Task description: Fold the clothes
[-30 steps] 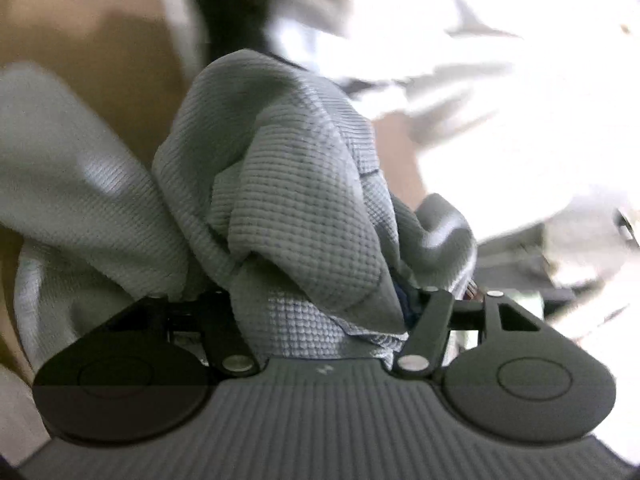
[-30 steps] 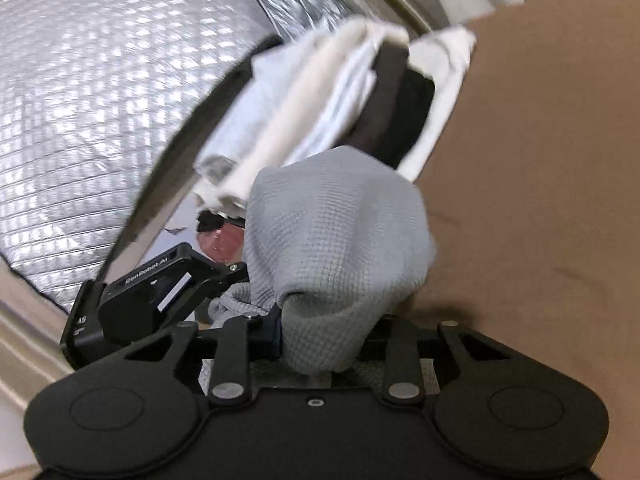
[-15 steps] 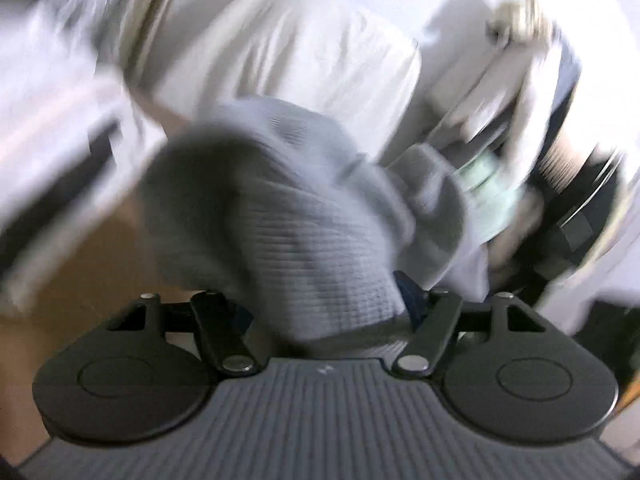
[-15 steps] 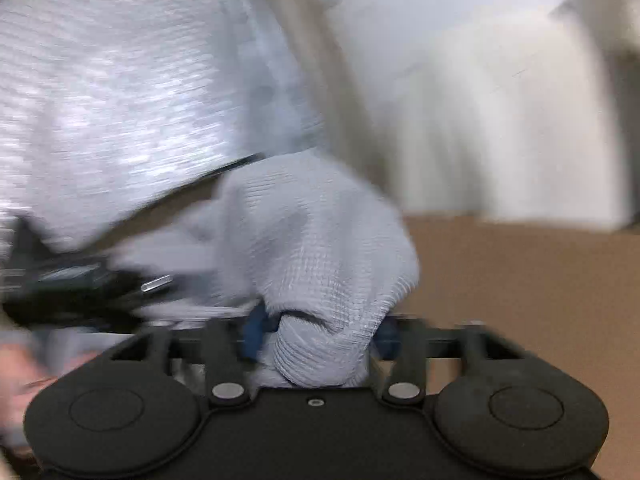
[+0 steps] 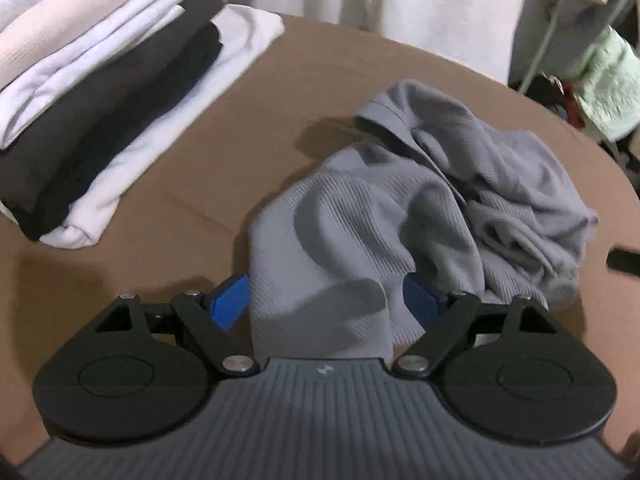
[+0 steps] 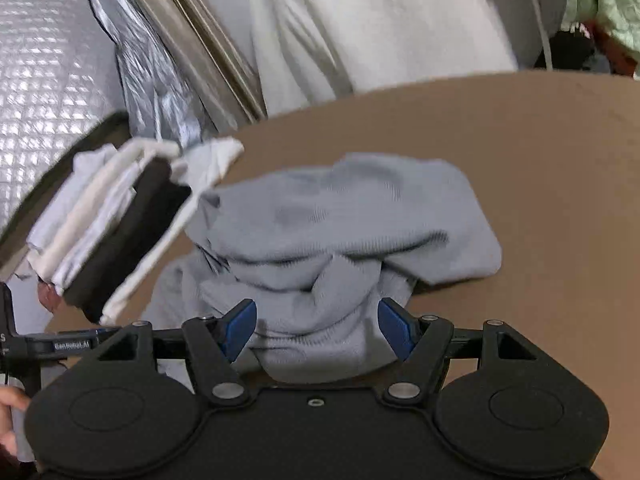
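Honestly the thing I'd worry about here is the grey knit top (image 5: 420, 208) just staying a crumpled lump. It's heaped on the brown table (image 5: 200, 168) right in front of both grippers, and cloth is draped down between the pads of each one, so if either hand pulls away now a fold could snag on a blue pad and drag the whole heap sideways. Drag it toward the left gripper's far-left side and it could bump the stack of folded clothes (image 5: 100, 80), which sits near the heap, undoing tidy work. Second risk: no hem or sleeve edge is easy to pick out in that bunch, so the next grab could catch two layers at once and the fold comes out lopsided. Pose-wise, the left gripper (image 5: 324, 300) is tilted down at the table with its jaws opening, fabric between them but the pads not pressing on it as far as I can see. The right gripper (image 6: 316, 328) also angles down over the near edge of the heap, jaws spread wide, knit sagging loose between them, nothing pinched. In the right wrist view, the other gripper's black frame and a bit of hand (image 6: 10, 420) poke in at the lower left.
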Demonstrator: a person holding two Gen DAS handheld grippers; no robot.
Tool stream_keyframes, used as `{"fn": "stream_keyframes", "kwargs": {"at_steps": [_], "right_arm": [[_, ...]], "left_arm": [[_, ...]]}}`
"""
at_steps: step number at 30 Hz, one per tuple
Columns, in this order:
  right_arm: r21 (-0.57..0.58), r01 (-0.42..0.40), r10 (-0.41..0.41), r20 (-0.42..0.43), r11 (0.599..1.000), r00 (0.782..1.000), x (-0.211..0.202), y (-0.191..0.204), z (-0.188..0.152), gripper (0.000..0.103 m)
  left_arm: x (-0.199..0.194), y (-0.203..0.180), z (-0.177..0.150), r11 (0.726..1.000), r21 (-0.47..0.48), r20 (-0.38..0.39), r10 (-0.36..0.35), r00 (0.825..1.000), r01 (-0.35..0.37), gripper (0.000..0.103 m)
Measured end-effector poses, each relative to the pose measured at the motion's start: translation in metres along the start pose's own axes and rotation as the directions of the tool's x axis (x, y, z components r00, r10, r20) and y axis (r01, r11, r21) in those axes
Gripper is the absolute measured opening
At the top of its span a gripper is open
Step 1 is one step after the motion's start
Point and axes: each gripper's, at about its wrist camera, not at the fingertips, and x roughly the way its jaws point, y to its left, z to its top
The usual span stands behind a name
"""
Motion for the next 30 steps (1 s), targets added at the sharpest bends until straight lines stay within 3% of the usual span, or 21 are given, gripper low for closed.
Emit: {"fn": "stream_keyframes", "kwargs": {"at_steps": [3,6,9,12,14,15,16,17,18,19,21,22,23,25,27,30], "right_arm": [[0.009,-0.014,0.014,-0.031,1.000,0.999,0.011,0.002,-0.004,0.073],[0.006,-0.005,0.006,-0.054,1.000,0.999,0.017,0.000,-0.013,0.073],[0.008,0.015,-0.015,-0.066,1.000,0.998,0.025,-0.007,-0.019,0.074],[0.034,0.010,-0.008,-0.083,0.999,0.997,0.037,-0.021,-0.021,0.077],[0.083,-0.052,0.061,-0.109,0.995,0.992,0.049,-0.034,-0.021,0.086],[0.104,-0.083,0.095,-0.126,0.991,0.987,0.058,-0.040,-0.021,0.087],[0.101,-0.090,0.101,-0.119,0.991,0.988,0.064,-0.042,-0.023,0.087],[0.068,-0.085,0.092,-0.107,0.994,0.990,0.065,-0.040,-0.024,0.088],[0.032,-0.080,0.082,-0.096,0.996,0.992,0.066,-0.038,-0.025,0.082],[-0.004,-0.074,0.073,-0.084,0.997,0.994,0.068,-0.035,-0.026,0.059],[-0.076,-0.014,0.009,-0.058,0.997,0.998,0.067,-0.027,-0.026,0.040],[-0.108,0.002,-0.005,-0.029,0.994,1.000,0.062,-0.023,-0.025,0.031],[-0.140,0.017,-0.017,0.002,0.990,1.000,0.057,-0.019,-0.024,0.028],[-0.185,0.077,-0.064,0.078,0.980,0.995,0.044,-0.012,-0.018,0.023],[-0.193,0.137,-0.110,0.145,0.972,0.983,0.029,-0.008,-0.010,0.021],[-0.167,0.225,-0.179,0.251,0.960,0.951,0.005,-0.009,0.002,0.017]], "left_arm": [[0.006,-0.002,-0.002,1.000,0.011,0.048,0.026,0.999,-0.027,0.086],[0.010,-0.005,-0.008,0.997,0.054,0.047,0.056,0.997,-0.058,0.091],[0.030,-0.006,-0.019,0.996,0.067,-0.005,0.068,0.998,-0.067,0.091],[0.058,-0.005,-0.020,0.998,0.045,-0.083,0.056,0.995,-0.052,0.100],[0.076,-0.007,-0.022,0.998,0.051,-0.124,0.050,0.991,-0.044,0.103],[0.074,-0.011,-0.022,0.997,0.068,-0.105,0.043,0.994,-0.036,0.103],[0.072,-0.015,-0.022,0.996,0.086,-0.085,0.036,0.996,-0.029,0.089],[0.070,-0.019,-0.021,0.994,0.104,-0.066,0.029,0.997,-0.022,0.051],[0.067,-0.023,-0.021,0.992,0.122,-0.046,0.021,0.999,-0.015,0.032],[0.065,-0.027,-0.021,0.990,0.140,-0.027,0.013,1.000,-0.009,0.011],[0.045,-0.025,-0.014,0.992,0.119,0.078,0.041,0.996,-0.050,0.012],[0.030,-0.023,-0.011,0.983,0.140,0.176,0.094,0.980,-0.119,0.011],[0.017,-0.020,-0.006,0.975,0.145,0.242,0.131,0.961,-0.169,0.011],[-0.006,0.002,0.006,0.985,0.047,0.284,0.146,0.947,-0.166,0.011],[-0.020,0.022,0.010,0.992,-0.041,0.289,0.130,0.948,-0.123,0.011],[-0.035,0.031,0.005,0.980,-0.056,0.316,0.197,0.928,-0.190,0.011]]}}
